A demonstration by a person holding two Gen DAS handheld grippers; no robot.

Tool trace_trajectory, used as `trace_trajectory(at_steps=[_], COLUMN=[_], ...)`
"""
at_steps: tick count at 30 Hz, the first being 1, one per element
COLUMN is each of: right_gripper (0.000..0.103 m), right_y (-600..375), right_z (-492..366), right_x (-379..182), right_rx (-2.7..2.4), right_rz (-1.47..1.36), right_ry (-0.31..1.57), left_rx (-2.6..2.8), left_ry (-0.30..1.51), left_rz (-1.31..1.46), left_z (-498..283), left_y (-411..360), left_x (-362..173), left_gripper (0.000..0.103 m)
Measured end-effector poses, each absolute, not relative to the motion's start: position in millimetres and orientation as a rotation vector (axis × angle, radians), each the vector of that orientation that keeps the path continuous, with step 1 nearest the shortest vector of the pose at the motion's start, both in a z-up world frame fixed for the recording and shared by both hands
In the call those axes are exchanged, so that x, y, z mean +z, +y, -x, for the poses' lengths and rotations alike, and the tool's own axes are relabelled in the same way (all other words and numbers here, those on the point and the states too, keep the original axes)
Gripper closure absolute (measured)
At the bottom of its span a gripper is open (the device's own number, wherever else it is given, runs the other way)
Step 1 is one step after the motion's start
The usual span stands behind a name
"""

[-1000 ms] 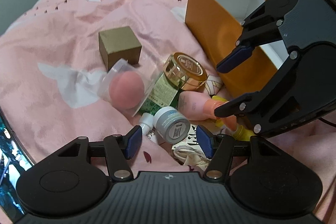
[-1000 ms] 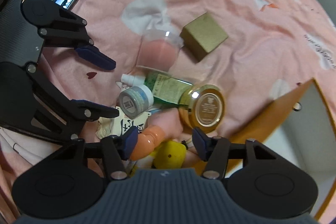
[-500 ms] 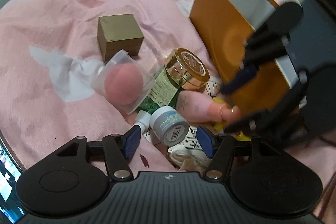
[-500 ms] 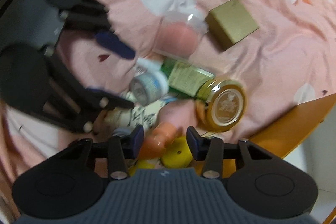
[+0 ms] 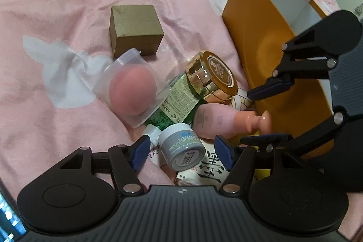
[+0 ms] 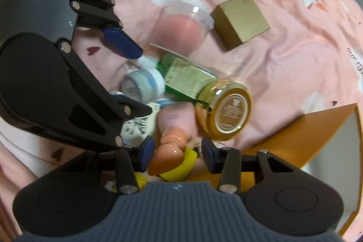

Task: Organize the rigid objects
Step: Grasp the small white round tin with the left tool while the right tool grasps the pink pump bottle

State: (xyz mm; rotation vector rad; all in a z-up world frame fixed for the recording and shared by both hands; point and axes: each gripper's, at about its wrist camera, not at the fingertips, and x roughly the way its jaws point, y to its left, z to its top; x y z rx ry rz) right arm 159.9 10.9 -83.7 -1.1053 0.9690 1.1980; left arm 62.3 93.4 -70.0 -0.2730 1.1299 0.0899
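Pink bedding [image 5: 68, 22] carries the whole jumble, and as far as either view shows, the sorting has hardly begun: the orange box [image 5: 254, 22] stands open at the far side of the heap, and the part of its white inside that shows holds nothing. Everything else lies outside it. A gold cardboard cube [image 5: 133, 28] sits apart on the blanket; just below it a clear plastic cup [image 5: 136, 92] lies on its side with a pink sponge ball inside, the only container here with visible contents. Against that cup rests a green bottle [image 5: 179, 103], and over its end leans a gold-lidded jar [image 5: 211, 78], closed. A pink pump bottle [image 5: 217, 119] lies across the middle, its peach nozzle toward the box, with a yellow object [image 6: 177, 165] under the nozzle. The left gripper [image 5: 181, 151] hangs over a small blue-grey jar [image 5: 181, 149], lid on, which sits between its blue pads; the jaws are opening and the pads do not appear to press it. A printed paper packet [image 5: 211, 167] lies beneath. The right gripper [image 6: 177, 151] straddles the pump bottle's nozzle with its jaws partly drawn in; one pad is close to the nozzle, but a gap shows on the other side, so I judge nothing is gripped yet. Nearly every item, then, remains to be moved.
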Motion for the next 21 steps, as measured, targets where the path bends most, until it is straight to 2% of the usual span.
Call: trace_trajectory(at_steps=[4, 5, 13, 16, 21], right_gripper=[0.075, 0.076, 0.077, 0.077, 0.077], right_y=[12.5, 12.9, 6.7, 2.0, -9.7], right_z=[-165.8, -167.1, -164.7, -162.9, -160.5], right_x=[-93.0, -96.2, -86.9, -78.8, -58.3], right_rx=[1.185, 1.182, 1.169, 1.172, 1.156], right_rz=[1.077, 1.074, 0.987, 0.962, 0.867], right_ry=[0.990, 0.993, 0.967, 0.937, 0.898], left_rx=[0.109, 0.109, 0.139, 0.155, 0.131], left_ry=[1.160, 1.164, 1.178, 1.166, 1.107], left_rz=[0.272, 0.265, 0.099, 0.096, 0.120], left_z=[-70.3, -71.0, -74.7, -73.7, -59.6], left_y=[95.0, 94.6, 76.3, 78.1, 76.3], left_x=[-79.2, -80.8, -92.3, -91.5, -77.1], left_gripper=[0.032, 0.034, 0.041, 0.050, 0.052])
